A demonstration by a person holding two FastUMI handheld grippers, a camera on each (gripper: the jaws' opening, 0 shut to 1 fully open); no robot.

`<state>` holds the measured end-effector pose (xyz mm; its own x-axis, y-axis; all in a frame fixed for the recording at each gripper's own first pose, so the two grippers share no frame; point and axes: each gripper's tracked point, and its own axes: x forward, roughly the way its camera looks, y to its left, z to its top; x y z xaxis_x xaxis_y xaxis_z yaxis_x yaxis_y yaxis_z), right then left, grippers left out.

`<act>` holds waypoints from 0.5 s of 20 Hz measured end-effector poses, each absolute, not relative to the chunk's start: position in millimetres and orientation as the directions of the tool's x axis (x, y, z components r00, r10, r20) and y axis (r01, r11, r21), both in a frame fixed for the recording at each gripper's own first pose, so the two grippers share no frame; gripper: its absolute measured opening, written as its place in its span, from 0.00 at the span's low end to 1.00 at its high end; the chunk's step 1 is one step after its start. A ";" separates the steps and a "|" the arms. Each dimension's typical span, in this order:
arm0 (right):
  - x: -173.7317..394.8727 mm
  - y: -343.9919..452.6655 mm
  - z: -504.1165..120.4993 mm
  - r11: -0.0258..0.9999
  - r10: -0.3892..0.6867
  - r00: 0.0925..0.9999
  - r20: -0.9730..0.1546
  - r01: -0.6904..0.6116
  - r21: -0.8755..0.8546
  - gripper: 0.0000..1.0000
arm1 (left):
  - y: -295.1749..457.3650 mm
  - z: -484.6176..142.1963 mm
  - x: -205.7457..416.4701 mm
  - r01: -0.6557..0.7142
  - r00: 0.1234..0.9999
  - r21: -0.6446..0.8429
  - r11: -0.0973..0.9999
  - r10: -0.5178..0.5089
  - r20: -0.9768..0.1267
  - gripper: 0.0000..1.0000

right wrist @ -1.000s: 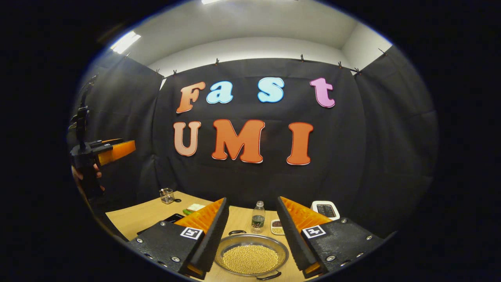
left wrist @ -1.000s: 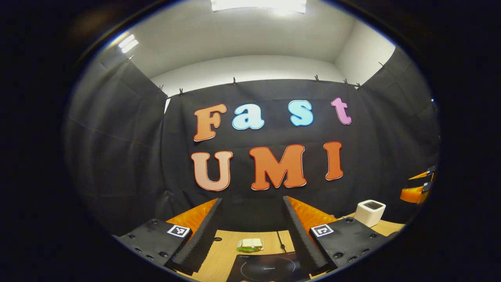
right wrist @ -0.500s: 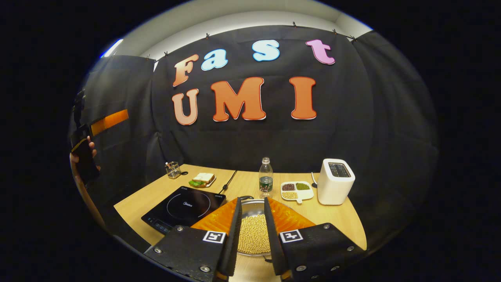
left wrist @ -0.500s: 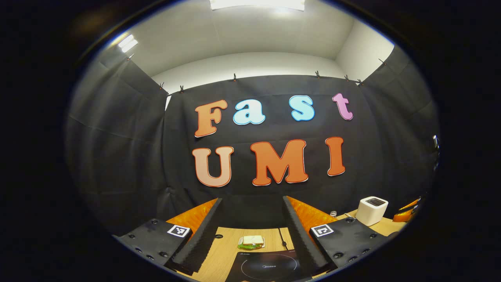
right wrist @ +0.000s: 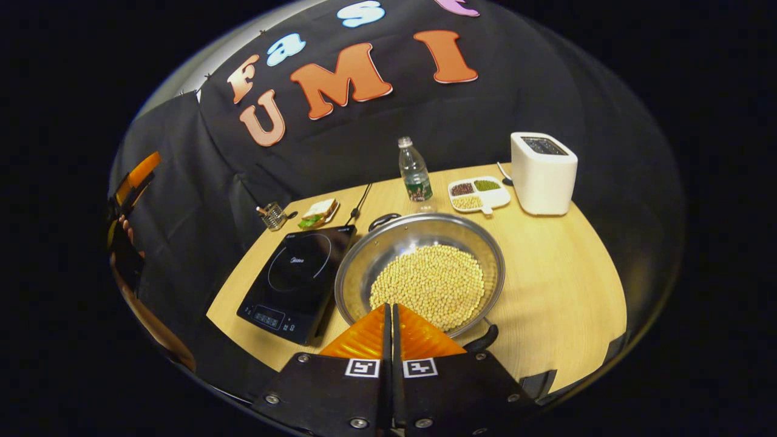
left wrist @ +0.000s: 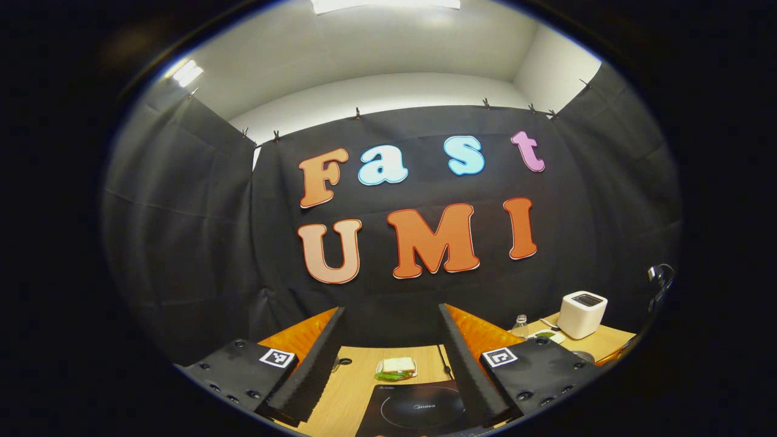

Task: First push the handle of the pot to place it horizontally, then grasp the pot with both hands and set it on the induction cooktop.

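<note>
Round steel pot [right wrist: 419, 243], pale beans [right wrist: 428, 284]

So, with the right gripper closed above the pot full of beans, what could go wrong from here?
1. The pot is heaped with loose beans; a hard push on its near handle may tilt it and spill them.
2. The pot sits close beside the induction cooktop, so turning it could knock the cooktop.
3. The left gripper is open and high above the table, so the two-handed grasp is not ready.
</note>
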<state>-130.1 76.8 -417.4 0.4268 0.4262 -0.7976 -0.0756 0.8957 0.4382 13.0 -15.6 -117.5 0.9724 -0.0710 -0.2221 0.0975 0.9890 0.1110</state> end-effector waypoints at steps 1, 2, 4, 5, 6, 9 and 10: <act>-140.4 78.9 -425.7 0.892 0.436 0.383 -0.814 -0.068 0.446 0.00 | -18.4 -117.2 10.1 0.105 0.972 0.111 0.988 -0.079 -0.222 0.96; -148.6 82.1 -433.5 0.887 0.449 0.351 -0.822 -0.065 0.457 0.00 | -21.3 -116.2 9.4 0.112 0.972 0.111 0.987 -0.086 -0.220 0.96; -154.3 86.2 -447.2 0.887 0.453 0.311 -0.836 -0.064 0.457 0.00 | -22.5 -115.3 8.1 0.115 0.973 0.116 0.987 -0.088 -0.214 0.96; -156.0 87.5 -450.0 0.883 0.461 0.296 -0.837 -0.059 0.465 0.00 | -23.0 -114.6 6.8 0.116 0.974 0.117 0.986 -0.089 -0.210 0.98; -157.4 89.3 -453.4 0.879 0.469 0.281 -0.837 -0.052 0.474 0.00 | -23.1 -114.7 6.4 0.115 0.974 0.116 0.987 -0.089 -0.210 1.00; -161.8 88.5 -474.1 0.895 0.440 0.242 -0.865 -0.037 0.444 0.00 | -19.9 -115.8 0.9 0.118 0.973 0.108 0.987 -0.093 -0.211 1.00; -162.7 90.1 -481.0 0.897 0.435 0.227 -0.871 -0.028 0.441 0.00 | -17.2 -115.2 0.5 0.113 0.975 0.105 0.988 -0.090 -0.206 1.00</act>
